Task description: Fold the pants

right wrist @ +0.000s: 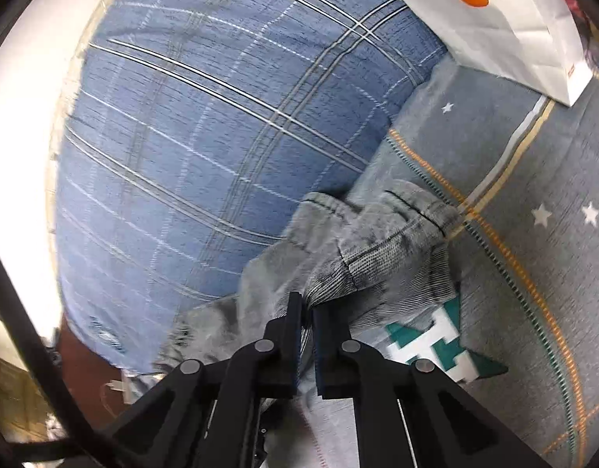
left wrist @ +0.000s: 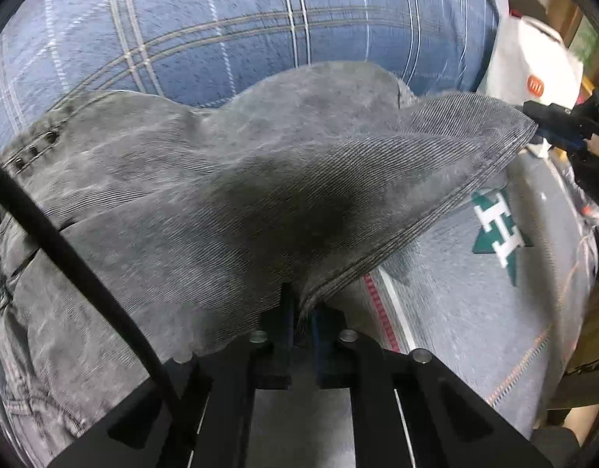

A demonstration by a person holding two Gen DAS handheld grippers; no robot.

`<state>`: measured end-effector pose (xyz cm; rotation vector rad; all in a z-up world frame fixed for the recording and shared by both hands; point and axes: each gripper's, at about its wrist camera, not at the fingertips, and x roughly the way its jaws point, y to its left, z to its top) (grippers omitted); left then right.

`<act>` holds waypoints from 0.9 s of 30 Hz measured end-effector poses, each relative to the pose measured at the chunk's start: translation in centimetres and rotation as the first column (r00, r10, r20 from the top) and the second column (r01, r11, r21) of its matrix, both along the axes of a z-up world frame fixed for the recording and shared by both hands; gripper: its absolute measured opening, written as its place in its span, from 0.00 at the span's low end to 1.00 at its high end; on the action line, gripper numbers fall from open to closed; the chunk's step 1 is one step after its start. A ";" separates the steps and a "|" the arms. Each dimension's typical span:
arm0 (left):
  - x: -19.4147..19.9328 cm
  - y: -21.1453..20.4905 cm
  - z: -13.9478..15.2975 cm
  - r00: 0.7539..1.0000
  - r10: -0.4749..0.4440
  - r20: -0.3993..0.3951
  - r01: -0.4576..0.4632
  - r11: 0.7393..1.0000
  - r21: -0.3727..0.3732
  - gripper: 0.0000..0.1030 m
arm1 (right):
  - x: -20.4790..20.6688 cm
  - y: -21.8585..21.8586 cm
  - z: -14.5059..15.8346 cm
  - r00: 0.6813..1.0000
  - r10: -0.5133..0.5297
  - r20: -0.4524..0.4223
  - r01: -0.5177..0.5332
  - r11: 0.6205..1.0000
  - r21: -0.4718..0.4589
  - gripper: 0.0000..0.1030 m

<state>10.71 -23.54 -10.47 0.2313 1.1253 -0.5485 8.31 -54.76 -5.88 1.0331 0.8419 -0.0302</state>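
Grey denim pants lie spread over the bed, buttoned waist at the left in the left wrist view. My left gripper is shut on the near hem corner of a leg, the cloth pinched between its pads. The hem edge runs up to the right, where my right gripper pinches its far corner. In the right wrist view, my right gripper is shut on a bunched fold of the pants, lifted a little off the bedding.
A blue plaid quilt covers the far side of the bed. A grey sheet with stars and a teal letter patch lies under the pants. A white paper bag with an orange logo stands at the far right.
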 end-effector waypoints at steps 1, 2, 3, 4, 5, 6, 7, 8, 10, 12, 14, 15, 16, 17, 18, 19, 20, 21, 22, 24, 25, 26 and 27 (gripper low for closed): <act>-0.5 0.5 0.5 1.000 0.009 0.007 -0.009 1.000 -0.015 0.05 | -0.3 0.2 0.5 1.000 0.003 0.015 -0.003 1.000 -0.007 0.05; -1.0 1.2 1.1 1.000 0.018 0.009 -0.018 0.999 -0.030 0.04 | -0.6 0.6 1.1 0.999 0.005 0.035 -0.004 1.000 -0.022 0.05; -1.6 1.8 1.9 0.999 0.038 0.014 -0.037 0.998 -0.048 0.04 | -0.9 0.9 1.6 0.999 0.007 0.048 -0.005 1.000 -0.030 0.05; -2.1 2.3 2.7 0.999 0.051 0.019 -0.050 0.997 -0.062 0.04 | -1.2 1.2 2.0 0.998 0.009 0.055 -0.007 0.999 -0.036 0.05; -3.1 3.3 3.9 0.997 0.068 0.037 -0.064 0.994 -0.085 0.04 | -1.5 1.5 2.3 0.998 0.010 0.062 -0.007 0.999 -0.042 0.05; -3.9 4.0 4.8 0.995 0.081 0.051 -0.076 0.992 -0.101 0.04 | -2.1 2.0 2.9 0.997 0.017 0.074 -0.013 0.999 -0.044 0.05; -4.8 4.7 5.6 0.994 0.093 0.060 -0.086 0.989 -0.117 0.04 | -2.8 2.3 3.3 0.996 0.024 0.088 -0.021 0.999 -0.042 0.05; -5.5 4.9 6.3 0.992 0.105 0.063 -0.096 0.987 -0.132 0.04 | -3.4 2.6 3.7 0.995 0.029 0.100 -0.025 0.999 -0.043 0.05; -7.3 5.9 7.3 0.990 0.115 0.075 -0.103 0.984 -0.149 0.03 | -5.8 3.5 4.6 0.992 0.040 0.121 -0.033 0.998 -0.054 0.05; -9.1 6.8 7.3 0.990 0.118 0.075 -0.106 0.983 -0.149 0.03 | -8.3 4.6 4.8 0.990 0.054 0.131 -0.045 0.997 -0.067 0.05; -9.7 7.0 6.0 0.993 0.104 0.050 -0.097 0.988 -0.123 0.03 | -10.6 5.4 4.1 0.992 0.058 0.114 -0.048 0.995 -0.092 0.05; -10.1 7.3 4.6 0.995 0.101 0.025 -0.098 0.990 -0.099 0.03 | -11.7 5.7 3.1 0.995 0.057 0.085 -0.048 0.994 -0.101 0.05; -9.7 7.3 4.0 0.995 0.098 0.011 -0.096 0.992 -0.087 0.03 | -12.6 6.0 1.4 0.998 0.055 0.044 -0.051 0.994 -0.093 0.05; -9.7 7.3 2.8 0.996 0.093 -0.015 -0.094 0.993 -0.068 0.03 | -13.1 6.3 -0.6 0.998 0.056 -0.012 -0.057 0.995 -0.085 0.05; -9.5 7.5 1.4 0.994 0.096 -0.050 -0.099 0.994 -0.052 0.03 | -13.2 6.4 -2.1 0.996 0.066 -0.063 -0.071 0.994 -0.079 0.05; -9.5 7.4 0.7 0.993 0.101 -0.058 -0.104 0.993 -0.048 0.03 | -13.1 6.4 -3.1 0.993 0.077 -0.093 -0.084 0.994 -0.065 0.05; -9.5 7.6 0.3 0.992 0.107 -0.066 -0.110 0.992 -0.058 0.03 | -12.9 6.2 -3.8 0.991 0.084 -0.106 -0.089 0.995 -0.047 0.05; -9.8 7.7 0.6 0.992 0.107 -0.062 -0.112 0.991 -0.070 0.03 | -12.9 6.1 -3.9 0.991 0.087 -0.105 -0.093 0.994 -0.050 0.05; -9.9 7.7 1.1 0.993 0.106 -0.051 -0.109 0.991 -0.080 0.03 | -12.9 6.1 -3.3 0.992 0.088 -0.092 -0.095 0.993 -0.071 0.05; -10.5 7.9 2.6 0.995 0.100 -0.012 -0.100 0.990 -0.096 0.04 | -13.0 6.6 -1.7 0.994 0.093 -0.060 -0.100 0.985 -0.137 0.05; -10.7 7.9 3.1 0.995 0.100 -0.004 -0.100 0.991 -0.092 0.04 | -12.9 6.9 -1.3 0.993 0.097 -0.060 -0.106 0.982 -0.160 0.05; -10.4 7.9 2.9 0.995 0.097 -0.012 -0.098 0.992 -0.081 0.05 | -12.6 7.3 -1.1 0.991 0.109 -0.075 -0.121 0.975 -0.187 0.06; -10.2 8.0 2.3 0.996 0.083 -0.032 -0.085 0.994 -0.069 0.05 | -12.0 8.0 -1.6 0.982 0.134 -0.130 -0.161 0.962 -0.221 0.06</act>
